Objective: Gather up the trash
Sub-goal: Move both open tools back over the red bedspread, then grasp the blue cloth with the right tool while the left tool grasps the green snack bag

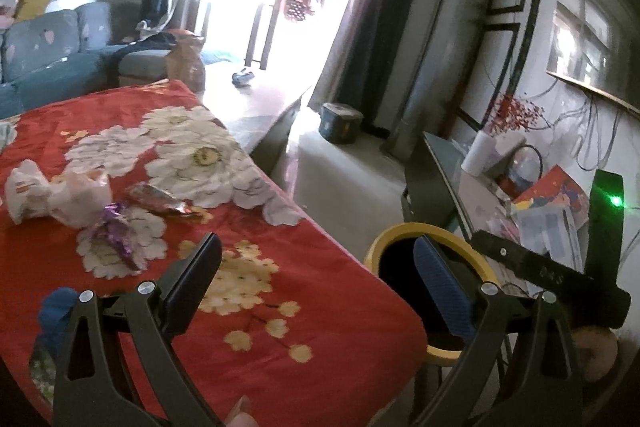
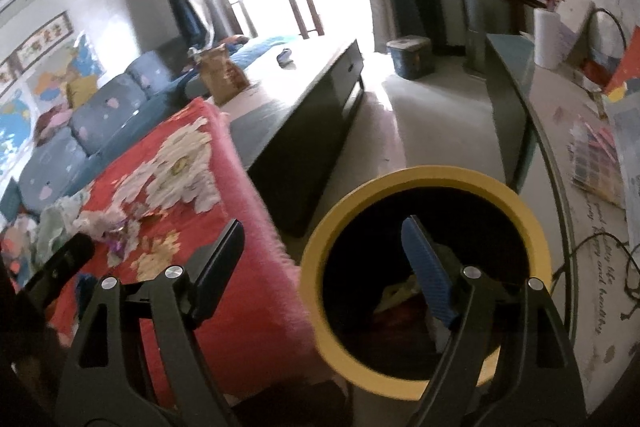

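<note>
Several pieces of trash lie on the red floral cloth point(image 1: 304, 315): crumpled white wrappers point(image 1: 60, 191), a purple wrapper point(image 1: 114, 231) and a shiny foil wrapper point(image 1: 160, 201). My left gripper point(image 1: 320, 271) is open and empty, hovering over the cloth's near right edge, nearer to me than the wrappers. A yellow-rimmed bin point(image 2: 420, 177) stands on the floor right of the table, with some scraps point(image 2: 396, 295) at its dark bottom. My right gripper point(image 2: 324, 263) is open and empty above the bin's left rim. The trash pile point(image 2: 100, 223) also shows on the cloth in the right wrist view.
A glass-topped side table point(image 2: 560, 131) with papers, a paper roll point(image 2: 550, 39) and cables runs along the right. A dark low cabinet point(image 2: 304, 115) stands beyond the cloth, a blue sofa point(image 1: 44, 59) to the left, and a small blue bucket point(image 1: 340, 121) on the floor.
</note>
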Demonstrator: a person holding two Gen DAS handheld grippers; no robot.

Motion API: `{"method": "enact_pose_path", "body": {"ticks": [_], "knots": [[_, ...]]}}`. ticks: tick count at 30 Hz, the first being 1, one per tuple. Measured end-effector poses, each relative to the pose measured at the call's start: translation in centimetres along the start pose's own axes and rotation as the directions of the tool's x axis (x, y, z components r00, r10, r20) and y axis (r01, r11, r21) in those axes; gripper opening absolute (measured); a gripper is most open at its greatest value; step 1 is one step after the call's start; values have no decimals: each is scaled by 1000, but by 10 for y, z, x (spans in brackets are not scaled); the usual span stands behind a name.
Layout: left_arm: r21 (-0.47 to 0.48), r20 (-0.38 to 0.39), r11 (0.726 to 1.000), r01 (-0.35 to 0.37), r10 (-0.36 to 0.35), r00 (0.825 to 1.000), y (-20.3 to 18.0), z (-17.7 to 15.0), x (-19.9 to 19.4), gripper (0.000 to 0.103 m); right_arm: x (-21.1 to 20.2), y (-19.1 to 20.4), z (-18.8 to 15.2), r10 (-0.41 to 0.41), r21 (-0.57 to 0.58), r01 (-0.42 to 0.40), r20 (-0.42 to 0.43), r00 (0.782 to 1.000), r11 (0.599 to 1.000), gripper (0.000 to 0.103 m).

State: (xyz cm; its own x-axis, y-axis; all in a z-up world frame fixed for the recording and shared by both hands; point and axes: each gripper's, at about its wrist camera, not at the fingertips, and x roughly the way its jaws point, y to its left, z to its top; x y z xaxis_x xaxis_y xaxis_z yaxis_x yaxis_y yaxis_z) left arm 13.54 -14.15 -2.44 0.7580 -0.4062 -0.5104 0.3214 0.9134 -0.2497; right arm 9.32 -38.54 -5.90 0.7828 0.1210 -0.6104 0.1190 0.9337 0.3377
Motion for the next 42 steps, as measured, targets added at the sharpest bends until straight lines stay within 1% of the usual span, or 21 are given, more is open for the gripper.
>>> {"method": "enact_pose_path", "body": {"ticks": [6,10,16,24,30,33,37,42], "knots": [[-33,34,999,-43,44,998,22,3,-16,94,-2,30,-4,71,-66,-71,-12,997,995,73],[-58,57,996,-71,75,996,37,6,-28,94,-3,51,-7,104,-115,-106,-23,994,988,73],[-100,89,988,-115,124,988,62,7,-45,94,-5,79,-14,145,-180,-150,-43,989,972,73],[-149,110,975,-164,181,977,91,8,-60,94,-6,112,-20,185,-248,-198,-75,980,948,73],[-193,120,960,-201,227,967,118,5,-72,94,-4,144,-26,228,-302,-252,-114,967,919,72],[-207,129,952,-227,256,958,130,5,-79,94,-3,161,-30,249,-330,-281,-136,959,901,72],[-238,133,937,-257,294,947,150,4,-88,94,0,183,-36,276,-357,-319,-168,946,878,72],[-285,117,913,-293,336,935,178,-1,-100,94,6,208,-45,302,-386,-364,-212,929,848,72]]}}
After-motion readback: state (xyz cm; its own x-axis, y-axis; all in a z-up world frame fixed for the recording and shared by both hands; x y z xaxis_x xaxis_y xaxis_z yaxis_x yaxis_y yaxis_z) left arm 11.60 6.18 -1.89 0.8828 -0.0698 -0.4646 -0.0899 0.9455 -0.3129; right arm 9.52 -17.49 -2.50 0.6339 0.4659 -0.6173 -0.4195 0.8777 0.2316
